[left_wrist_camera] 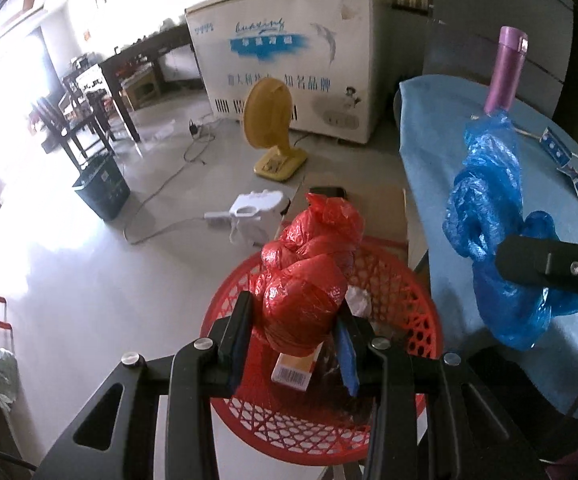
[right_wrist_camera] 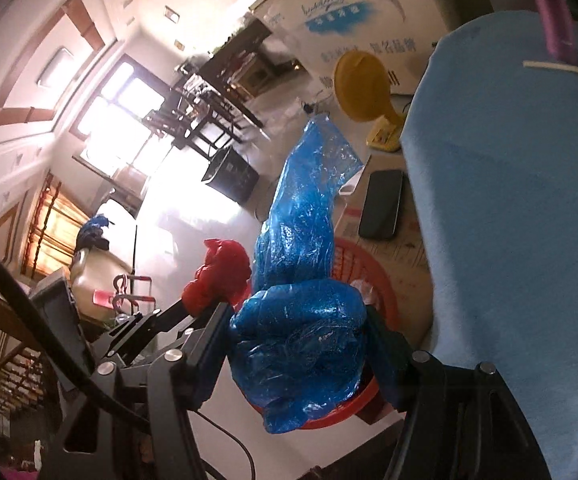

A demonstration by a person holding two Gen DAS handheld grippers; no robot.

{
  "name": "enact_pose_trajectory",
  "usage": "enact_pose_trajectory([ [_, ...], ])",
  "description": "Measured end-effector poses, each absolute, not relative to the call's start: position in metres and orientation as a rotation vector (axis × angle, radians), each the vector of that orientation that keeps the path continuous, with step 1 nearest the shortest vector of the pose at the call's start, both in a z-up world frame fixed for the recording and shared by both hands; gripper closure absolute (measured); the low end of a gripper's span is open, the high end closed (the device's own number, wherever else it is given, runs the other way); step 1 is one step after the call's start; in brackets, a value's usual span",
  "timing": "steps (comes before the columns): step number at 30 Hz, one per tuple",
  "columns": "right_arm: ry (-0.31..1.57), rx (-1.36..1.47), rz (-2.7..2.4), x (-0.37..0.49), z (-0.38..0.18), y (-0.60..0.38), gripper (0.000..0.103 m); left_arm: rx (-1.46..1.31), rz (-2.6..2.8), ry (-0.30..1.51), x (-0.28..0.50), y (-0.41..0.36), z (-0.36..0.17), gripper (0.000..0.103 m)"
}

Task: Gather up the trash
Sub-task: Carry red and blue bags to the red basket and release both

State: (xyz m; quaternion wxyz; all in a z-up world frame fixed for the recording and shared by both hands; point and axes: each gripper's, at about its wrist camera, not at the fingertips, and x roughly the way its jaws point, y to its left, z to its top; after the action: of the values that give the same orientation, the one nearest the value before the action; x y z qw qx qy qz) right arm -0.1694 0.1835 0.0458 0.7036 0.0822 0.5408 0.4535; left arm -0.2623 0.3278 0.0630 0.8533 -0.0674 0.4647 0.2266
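Trash is in both grippers at once: the left gripper (left_wrist_camera: 293, 344) is clamped around a crumpled red plastic bag (left_wrist_camera: 309, 276), held right above a red lattice basket (left_wrist_camera: 421, 320), and the right gripper (right_wrist_camera: 297, 344) is clamped on a crumpled blue plastic bag (right_wrist_camera: 305, 272), which in the left view hangs over the near edge of the blue-covered table (left_wrist_camera: 449, 160). Down in the basket a small carton with a barcode (left_wrist_camera: 295, 370) and a scrap of clear plastic (left_wrist_camera: 359, 300) show under the red bag. The basket sits on a cardboard box (right_wrist_camera: 389, 256) pushed up against the table's edge, with a black phone (right_wrist_camera: 381, 204) lying on the cardboard just beyond it. On the tablecloth stand a purple flask (left_wrist_camera: 507, 70) near the far side and some torn blue-and-white packaging (left_wrist_camera: 569, 164) to the right of the blue bag. Off to the left the pale floor is wide and open, crossed by a trailing cord (left_wrist_camera: 161, 188); a yellow fan (left_wrist_camera: 273, 128) and a white chest freezer (left_wrist_camera: 289, 52) stand at the back, a dark bin (left_wrist_camera: 103, 188) nearer the bright window, and dark wooden furniture (left_wrist_camera: 121, 80) beyond it.
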Motion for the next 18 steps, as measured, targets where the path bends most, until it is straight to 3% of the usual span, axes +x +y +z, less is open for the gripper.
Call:
enact_pose_trajectory([
  [9, 1.252, 0.164, 1.01, -0.17, 0.028, 0.215, 0.033, -0.178, 0.46, 1.015, -0.269, 0.333, 0.055, 0.059],
  [13, 1.288, 0.212, 1.001, -0.165, 0.023, 0.215, 0.031, -0.177, 0.463, 1.021, -0.275, 0.337, 0.054, 0.044],
  [18, 1.32, 0.331, 1.012, -0.152, 0.011, 0.207, 0.03, -0.171, 0.484, 1.042, -0.279, 0.343, 0.048, 0.044],
])
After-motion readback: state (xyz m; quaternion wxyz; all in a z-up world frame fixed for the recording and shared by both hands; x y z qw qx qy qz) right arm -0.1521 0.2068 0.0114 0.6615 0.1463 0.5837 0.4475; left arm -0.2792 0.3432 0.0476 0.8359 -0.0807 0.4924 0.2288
